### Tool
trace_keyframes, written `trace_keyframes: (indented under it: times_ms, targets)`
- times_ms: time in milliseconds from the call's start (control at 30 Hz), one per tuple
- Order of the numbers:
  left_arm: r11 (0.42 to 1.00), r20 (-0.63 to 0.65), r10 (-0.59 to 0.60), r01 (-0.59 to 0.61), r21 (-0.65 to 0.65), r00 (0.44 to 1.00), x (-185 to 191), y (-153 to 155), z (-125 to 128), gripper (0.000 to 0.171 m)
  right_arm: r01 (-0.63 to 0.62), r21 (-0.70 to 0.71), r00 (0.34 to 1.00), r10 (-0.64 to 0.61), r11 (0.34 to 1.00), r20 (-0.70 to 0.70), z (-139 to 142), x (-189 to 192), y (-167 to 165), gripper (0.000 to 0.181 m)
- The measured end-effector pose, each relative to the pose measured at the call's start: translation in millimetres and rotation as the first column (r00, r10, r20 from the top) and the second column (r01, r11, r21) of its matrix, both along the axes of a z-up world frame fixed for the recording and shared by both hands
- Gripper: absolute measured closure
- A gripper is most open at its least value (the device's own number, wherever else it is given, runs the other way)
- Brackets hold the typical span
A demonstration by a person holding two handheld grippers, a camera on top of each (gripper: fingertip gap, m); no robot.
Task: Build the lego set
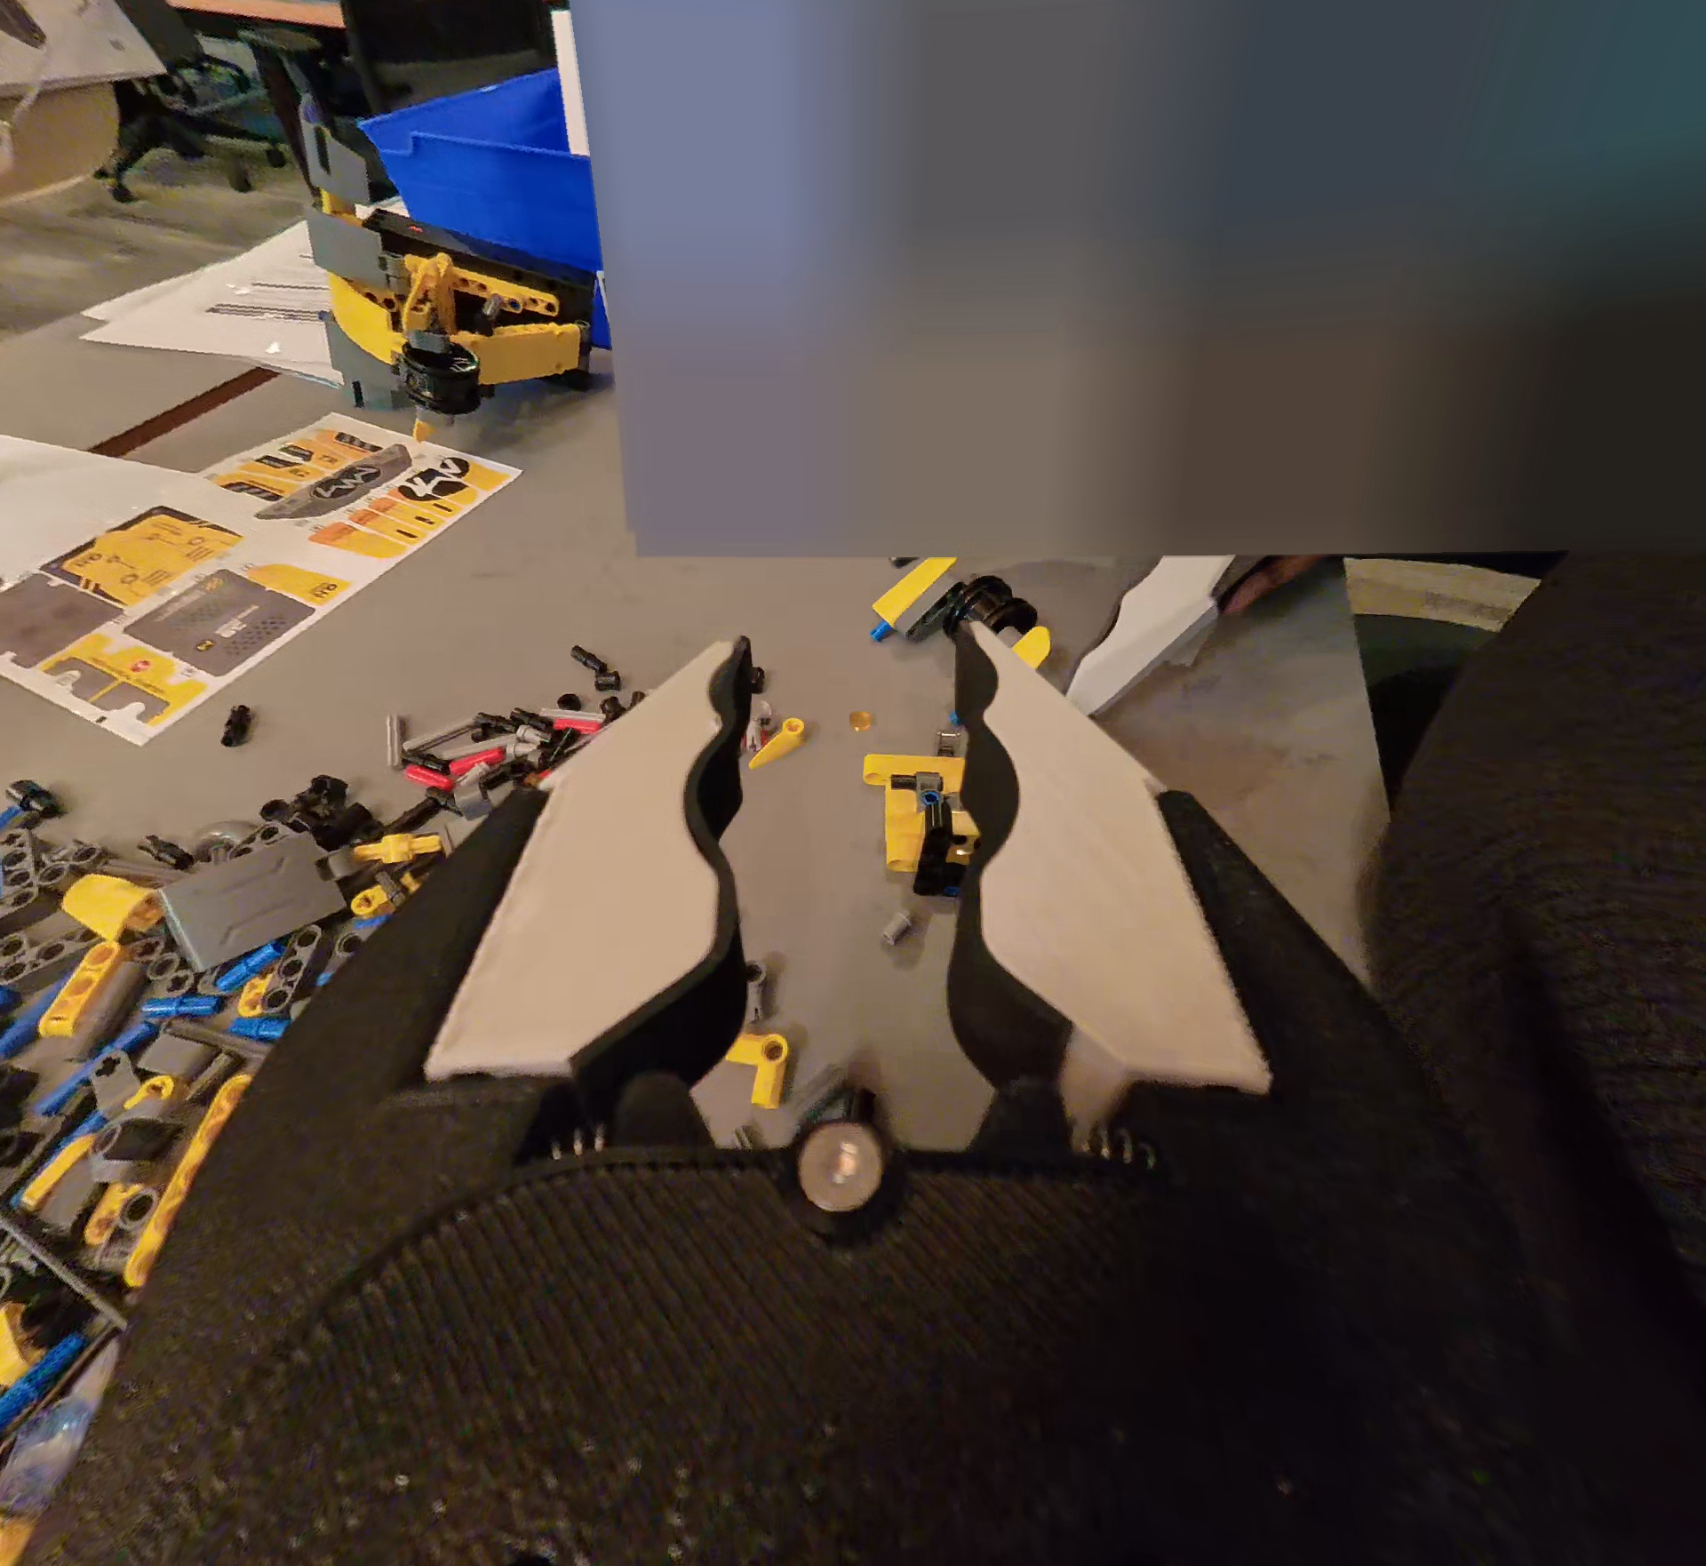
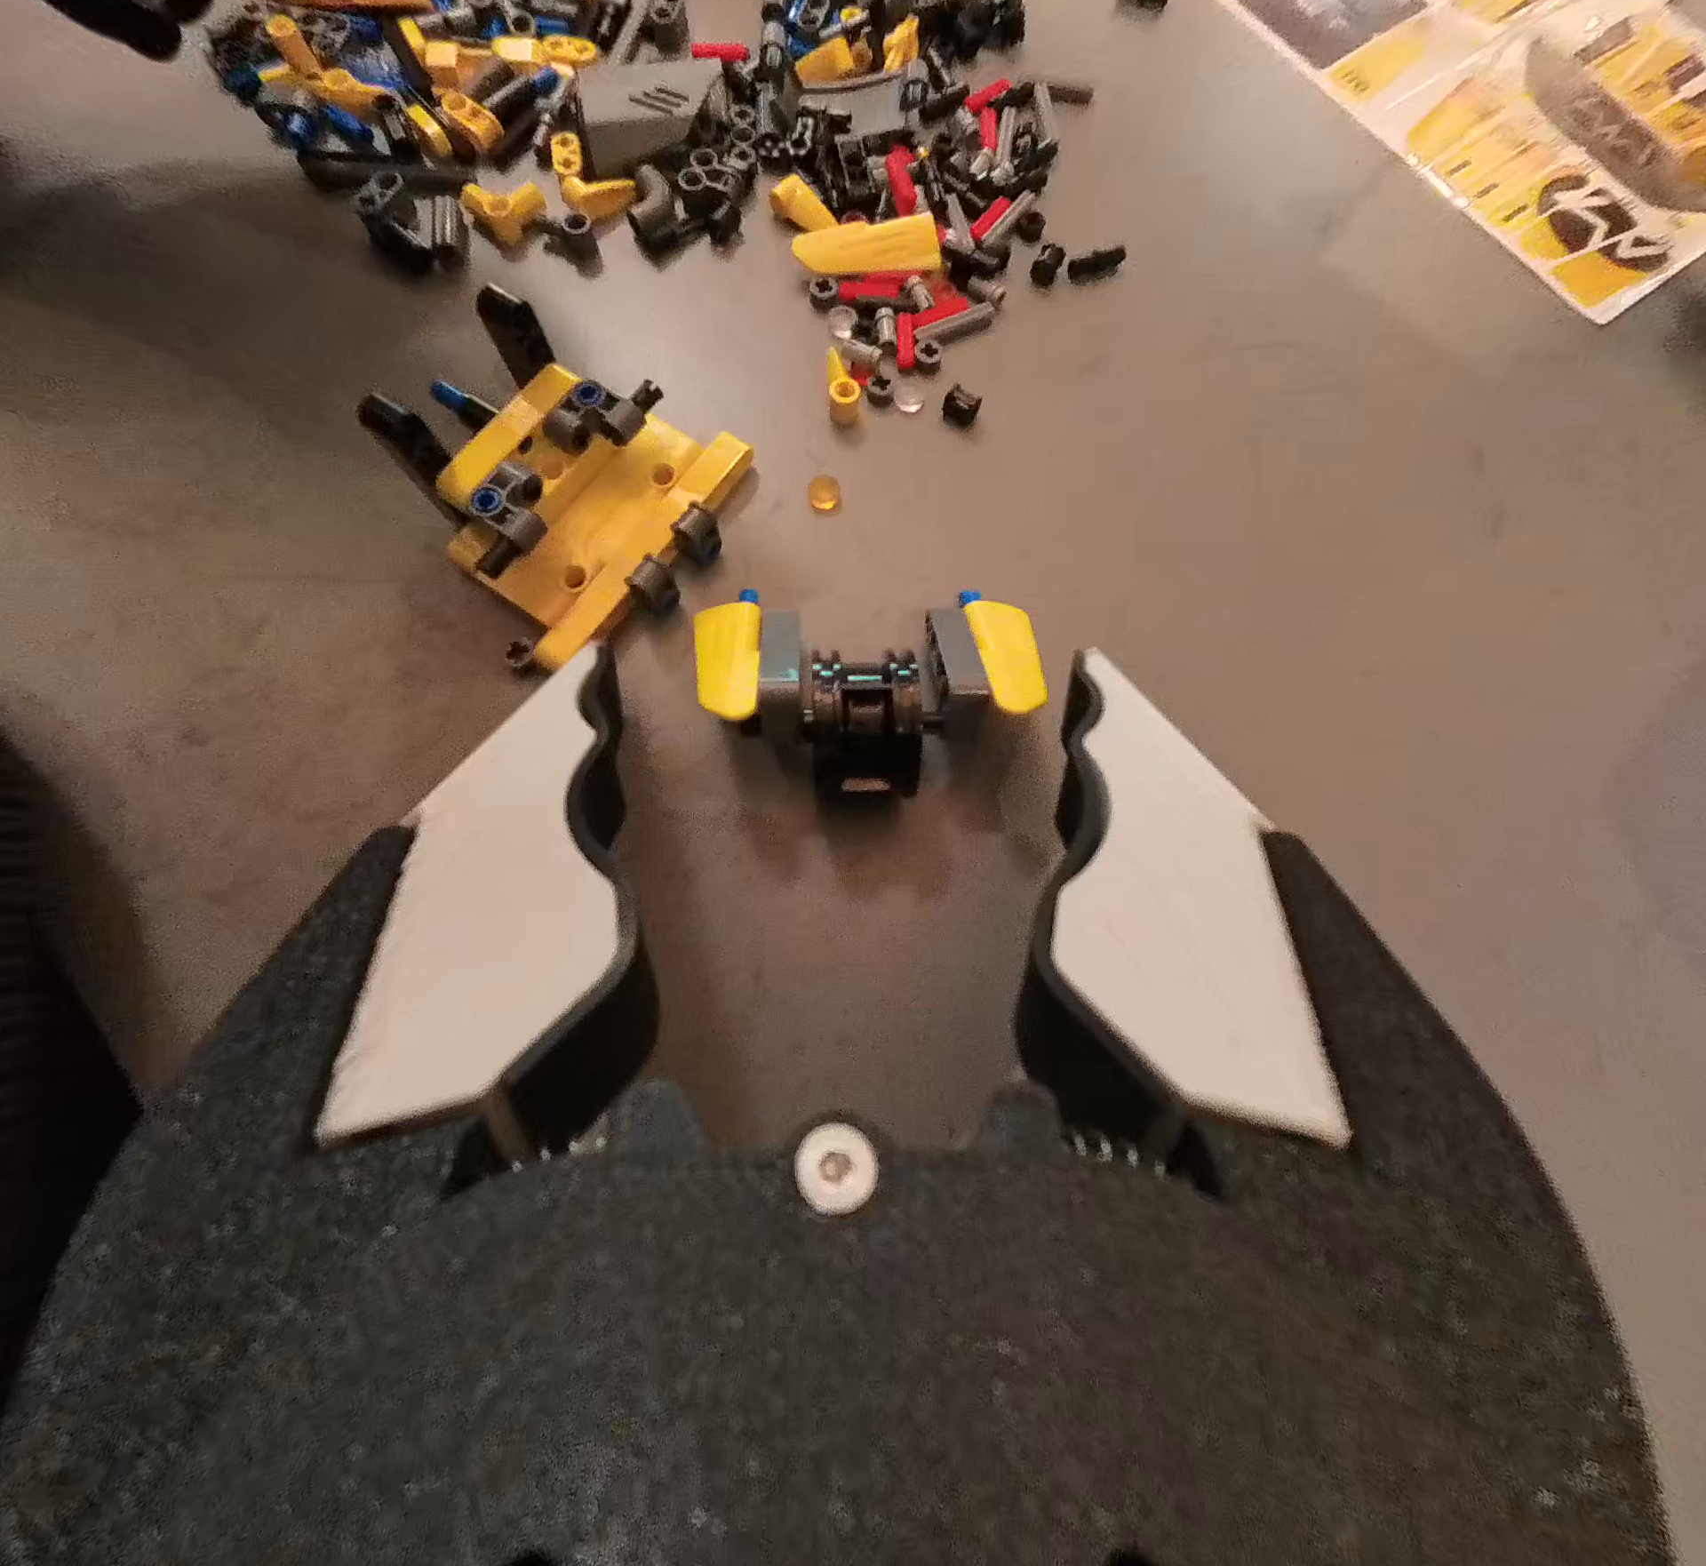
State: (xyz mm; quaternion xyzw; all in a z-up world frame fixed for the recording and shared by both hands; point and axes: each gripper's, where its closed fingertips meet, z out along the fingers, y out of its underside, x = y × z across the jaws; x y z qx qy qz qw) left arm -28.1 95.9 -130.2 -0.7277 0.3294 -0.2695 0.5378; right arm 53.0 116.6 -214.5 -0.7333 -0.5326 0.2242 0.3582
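Observation:
My left gripper [image 1: 854,654] is open and empty above the grey table, over a small yellow and black brick assembly [image 1: 919,824] by its right finger. The same yellow assembly [image 2: 577,511] lies flat in the right wrist view. My right gripper [image 2: 845,663] is open and empty, and a small black, grey and yellow wheel-like assembly [image 2: 868,677] stands on the table between its fingertips, touching neither. That assembly also shows far off in the left wrist view [image 1: 960,603], with the right gripper's white finger [image 1: 1140,644] beside it.
A heap of loose yellow, black, blue and red bricks [image 2: 665,63] spreads across the table, also at the left [image 1: 175,949]. A sticker sheet [image 1: 231,561] [image 2: 1514,72], a larger yellow and grey model [image 1: 434,303] and a blue bin [image 1: 498,164] lie beyond. A small orange stud [image 2: 823,494] sits alone. To the small orange stud [image 2: 823,494]: right tips about 5 cm, left tips about 11 cm. The left camera catches it too, in the left wrist view [image 1: 859,724].

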Motion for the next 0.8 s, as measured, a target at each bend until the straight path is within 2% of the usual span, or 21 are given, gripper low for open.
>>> trace_keyframes:
  times_ms: [433, 533, 800]
  targets:
    - [1.000, -0.056, 0.010, -0.010, -0.007, 0.998, 1.1, 3.1, -10.0, 0.131, -0.031, -0.051, 0.999, 0.032, 0.998, 0.026, -6.9, -6.6, 4.2, 0.099]
    - [1.000, -0.056, 0.010, -0.011, -0.007, 0.998, 1.0, 3.3, -10.0, 0.131, -0.033, -0.057, 0.999, 0.035, 0.998, 0.025, -7.2, -6.7, 4.3, 0.107]
    - [1.000, -0.057, 0.013, -0.013, -0.006, 0.998, 0.4, 3.2, -10.1, 0.131, -0.047, -0.057, 0.999, 0.048, 0.997, 0.024, -7.2, -7.0, 4.1, 0.108]
